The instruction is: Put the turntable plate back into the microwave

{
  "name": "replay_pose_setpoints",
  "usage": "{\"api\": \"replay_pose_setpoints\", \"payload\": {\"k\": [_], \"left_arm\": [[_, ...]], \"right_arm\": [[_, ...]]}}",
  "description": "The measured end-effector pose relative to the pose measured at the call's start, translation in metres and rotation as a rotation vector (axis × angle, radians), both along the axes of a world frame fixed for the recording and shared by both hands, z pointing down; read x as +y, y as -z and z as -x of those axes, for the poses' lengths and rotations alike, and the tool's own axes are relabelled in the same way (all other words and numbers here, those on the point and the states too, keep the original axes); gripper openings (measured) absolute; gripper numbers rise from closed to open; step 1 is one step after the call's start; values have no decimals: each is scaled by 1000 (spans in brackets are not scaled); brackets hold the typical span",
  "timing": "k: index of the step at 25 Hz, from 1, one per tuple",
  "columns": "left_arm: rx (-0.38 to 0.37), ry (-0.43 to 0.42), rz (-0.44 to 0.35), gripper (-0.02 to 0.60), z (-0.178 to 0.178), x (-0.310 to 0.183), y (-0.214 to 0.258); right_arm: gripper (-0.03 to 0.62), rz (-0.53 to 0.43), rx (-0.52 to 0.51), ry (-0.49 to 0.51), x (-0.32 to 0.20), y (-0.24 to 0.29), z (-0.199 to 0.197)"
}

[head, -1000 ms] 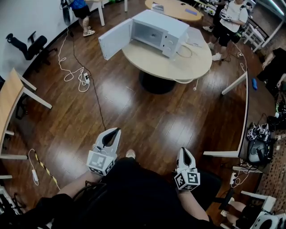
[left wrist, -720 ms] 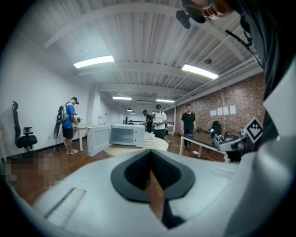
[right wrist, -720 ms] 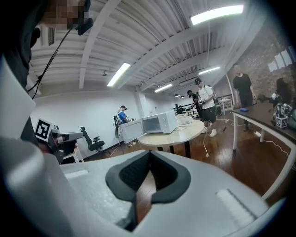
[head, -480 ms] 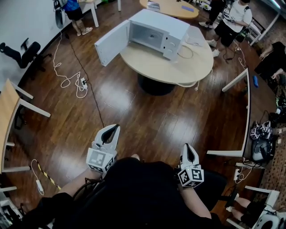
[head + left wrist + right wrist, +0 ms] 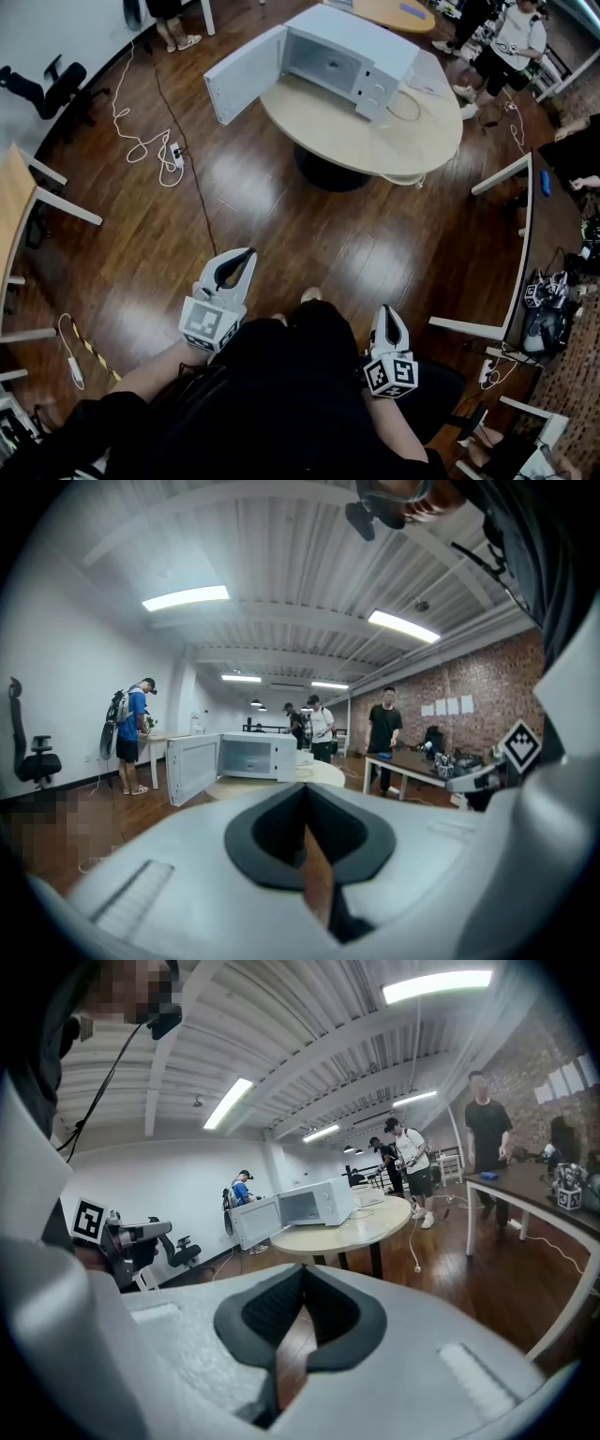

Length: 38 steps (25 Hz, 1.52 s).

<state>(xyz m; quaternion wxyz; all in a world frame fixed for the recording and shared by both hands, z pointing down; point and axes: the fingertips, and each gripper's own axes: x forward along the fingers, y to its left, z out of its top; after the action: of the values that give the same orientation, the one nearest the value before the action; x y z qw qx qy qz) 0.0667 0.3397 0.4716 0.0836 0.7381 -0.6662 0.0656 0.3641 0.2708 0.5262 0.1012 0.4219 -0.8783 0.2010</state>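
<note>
Both of my tools are empty. The left gripper (image 5: 242, 259) has its jaws brought together with nothing between them, and the right gripper (image 5: 388, 317) is pinched fully closed, also on nothing. I hold both low in front of me, pointing toward the microwave (image 5: 354, 54) but well short of it, with a wide stretch of wood floor (image 5: 309, 234) between us.

The microwave sits on a round table (image 5: 361, 131). Its door (image 5: 246, 75) is swung wide open to the microwave's left and hangs past the table edge, so the cavity faces me. I cannot make out the turntable plate in any view, either inside the cavity or on the bare tabletop in front of the microwave. It may lie behind the microwave or out of frame.

I judge this to be the approach, before any pickup. The next move calls for closing in on the microwave, finding the plate, and spreading at least one pair of jaws before reaching for its rim. I should also come in to the right of the door so I do not knock it.
</note>
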Motion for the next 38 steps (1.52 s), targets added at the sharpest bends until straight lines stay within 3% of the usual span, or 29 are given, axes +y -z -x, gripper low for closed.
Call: {"api": "replay_pose_setpoints", "payload": {"k": [3,8,24,30,38], "left_arm": [[10,6,20,6,2,-4,-7],[-3,-6,-2,6,2,-23,-3],[15,105,52,6,59,-120,-2],[16,133,59,6,68,-166,0],[-4,131,63,6,71,-207,5]], "right_arm": [[2,12,-3,35,1,-4,7],[2,9,16,5,-24,-5,1],[2,25,47,248,-125,-8,93],[2,54,30,273,-174,-16,110],[2,-14,-13,304,-239,2,132]]}}
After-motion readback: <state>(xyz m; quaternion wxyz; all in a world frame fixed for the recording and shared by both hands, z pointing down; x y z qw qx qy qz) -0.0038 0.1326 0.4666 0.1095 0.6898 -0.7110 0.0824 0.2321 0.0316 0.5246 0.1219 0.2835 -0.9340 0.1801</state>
